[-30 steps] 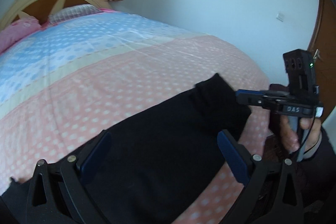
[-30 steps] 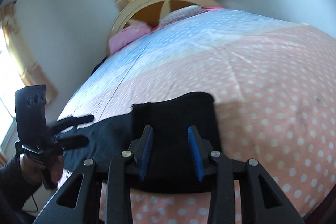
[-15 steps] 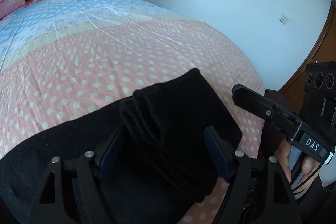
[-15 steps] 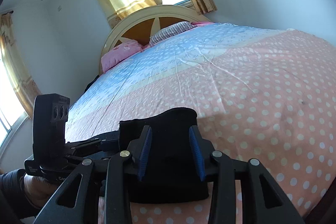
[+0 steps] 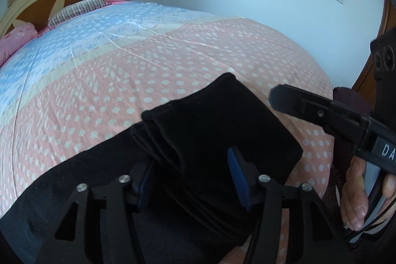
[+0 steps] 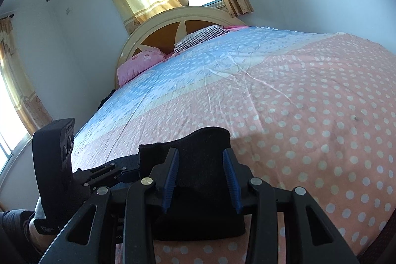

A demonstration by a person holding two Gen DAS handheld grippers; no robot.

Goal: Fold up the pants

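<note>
Black knit pants [image 5: 212, 130] lie on the bed [image 5: 173, 61] near its foot edge, partly folded: a stacked bundle of layers at the right end, w/ a flat unfolded length running off to the lower left in the left wrist view. Long axis goes roughly along the bed's near edge.

Left gripper [image 5: 193, 180] sits right at the bundle's layered edge, jaws closing, fabric between the blue pads; can't tell if they're pressing yet. Right gripper [image 6: 201, 175] straddles the bundle's other end, jaws part open, pads either side of the raised fold [image 6: 198, 147] — contact not clear.

Both grippers face each other across the bundle, so it's directly ahead of each. Left is nearer the flat tail, so prob. the next fold or roll goes toward that side, along the long axis.
</note>
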